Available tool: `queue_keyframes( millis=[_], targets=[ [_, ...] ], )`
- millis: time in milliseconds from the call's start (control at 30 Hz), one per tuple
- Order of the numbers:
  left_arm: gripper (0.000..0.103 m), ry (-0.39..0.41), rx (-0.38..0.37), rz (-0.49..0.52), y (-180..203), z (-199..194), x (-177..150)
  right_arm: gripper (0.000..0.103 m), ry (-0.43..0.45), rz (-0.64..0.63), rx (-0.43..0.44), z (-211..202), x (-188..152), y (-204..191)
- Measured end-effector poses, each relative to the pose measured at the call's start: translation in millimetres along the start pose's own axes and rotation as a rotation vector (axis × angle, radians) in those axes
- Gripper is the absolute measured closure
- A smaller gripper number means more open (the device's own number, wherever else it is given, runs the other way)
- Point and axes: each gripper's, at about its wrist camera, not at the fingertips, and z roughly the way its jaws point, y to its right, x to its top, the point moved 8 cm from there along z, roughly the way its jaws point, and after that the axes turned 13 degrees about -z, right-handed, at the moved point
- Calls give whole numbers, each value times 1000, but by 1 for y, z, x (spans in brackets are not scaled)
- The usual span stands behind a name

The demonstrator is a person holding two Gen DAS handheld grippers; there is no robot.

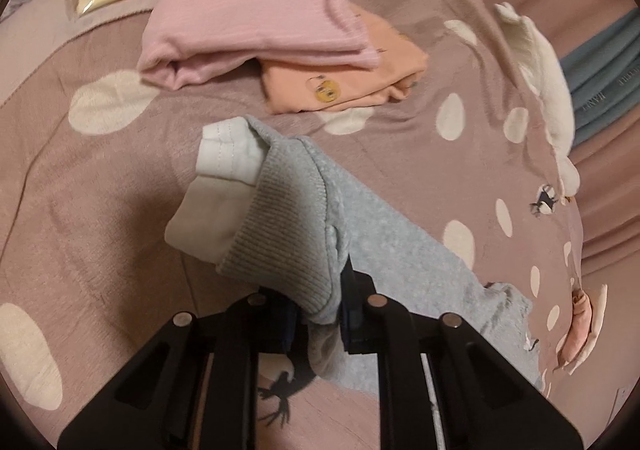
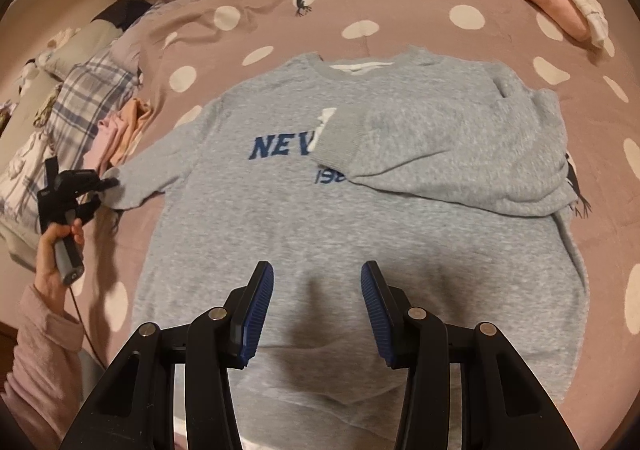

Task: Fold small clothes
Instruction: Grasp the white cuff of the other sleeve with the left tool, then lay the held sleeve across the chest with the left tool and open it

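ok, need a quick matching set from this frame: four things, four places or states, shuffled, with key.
Things:
1. left gripper
2. right gripper
3. far sleeve
4. pink sweater

Places or states:
A. folded across the sweatshirt's chest
B. open above the grey sweatshirt, nothing between the pads
C. folded, lying partly on a peach garment
D. shut on the grey sleeve cuff

Pairs: 1-D, 2-B, 3-A, 4-C
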Motion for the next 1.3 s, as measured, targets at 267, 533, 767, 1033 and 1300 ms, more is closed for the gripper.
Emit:
queue_keyframes(
  millis=[267,533,767,1033,1300],
  targets=[
    [87,31,-31,119,35,-20,-15,57,2,3,14,0,-3,-6],
    [87,31,-76,201,68,-35,-38,57,8,17,22,-3,-5,-6],
    [87,23,-107,257,90,-42,-60,57,11,32,25,-6,-9,-1],
    [87,18,-128,342,116,-46,-87,57,17,53,31,-9,-14,4],
    [88,20,-137,434,141,-46,-117,57,23,79,29,-13,-19,15]
  ],
)
